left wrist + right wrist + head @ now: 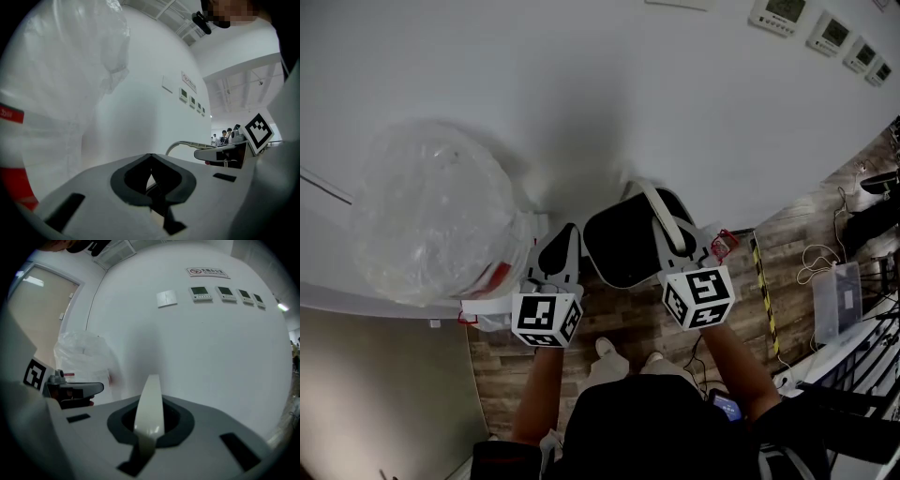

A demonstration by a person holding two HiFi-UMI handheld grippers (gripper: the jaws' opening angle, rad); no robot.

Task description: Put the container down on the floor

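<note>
The right gripper (673,234) pinches the pale handle (149,405) of the black container (619,246), which sits just to its left by the white wall (581,75). The left gripper (558,242), jaws pressed together on nothing, flanks the container's other side; a plastic-wrapped bin (431,211) stands beyond it.

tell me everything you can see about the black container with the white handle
The container is a rounded black tub, smooth plastic by the look, with a pale curved handle arching over it. It is close to the white wall, over the wood-look floor; whether it rests there or hangs cannot be told. The right hand-held gripper is shut on the handle. The left hand-held gripper is beside its left edge; contact is unclear.
</note>
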